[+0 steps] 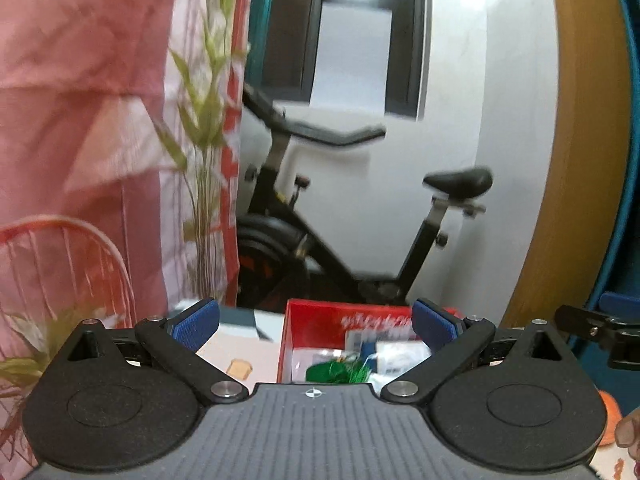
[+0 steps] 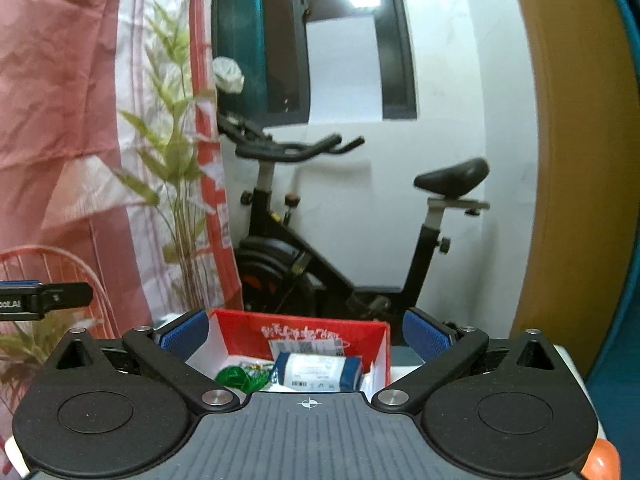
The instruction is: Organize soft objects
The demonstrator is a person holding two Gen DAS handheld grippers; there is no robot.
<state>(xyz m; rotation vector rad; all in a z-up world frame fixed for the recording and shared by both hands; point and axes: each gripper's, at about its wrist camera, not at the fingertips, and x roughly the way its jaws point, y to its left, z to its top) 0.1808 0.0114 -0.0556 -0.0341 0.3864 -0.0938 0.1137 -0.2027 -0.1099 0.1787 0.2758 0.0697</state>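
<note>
While both claws hang above the table, neither touches anything.

Left wrist view: left claw [image 1: 315,322] has its jaws wide apart, blue pads [image 1: 198,325] bare, nothing between them. Past the pads sits a red box [image 1: 320,314], open at the top, near the far edge of the table. Inside it: a green shiny bundle [image 1: 334,372] and white-and-blue packets [image 1: 386,350], details blurred. Left of the box, a small tan bread-shaped item [image 1: 239,368] lies on the pale table [image 1: 224,354]. Part of the right claw [image 1: 600,330] enters at the right edge of the view. Behind: exercise bike [image 1: 360,216], pink curtain [image 1: 80,100], leafy plant [image 1: 204,120], pink wire chair [image 1: 72,264].

Right wrist view: right claw [image 2: 306,334] also stands fully apart, with its pads clear of everything. The red box [image 2: 300,330] lies straight ahead, between the pads in the line of sight but beyond them. Contents: the green shiny bundle [image 2: 240,376] at the left, a blue-and-white packet [image 2: 318,372] in the middle. An orange object [image 2: 602,460] shows at the lower right corner; cannot tell what it is. The exercise bike [image 2: 340,220] stands against the white wall [image 2: 460,120].
</note>
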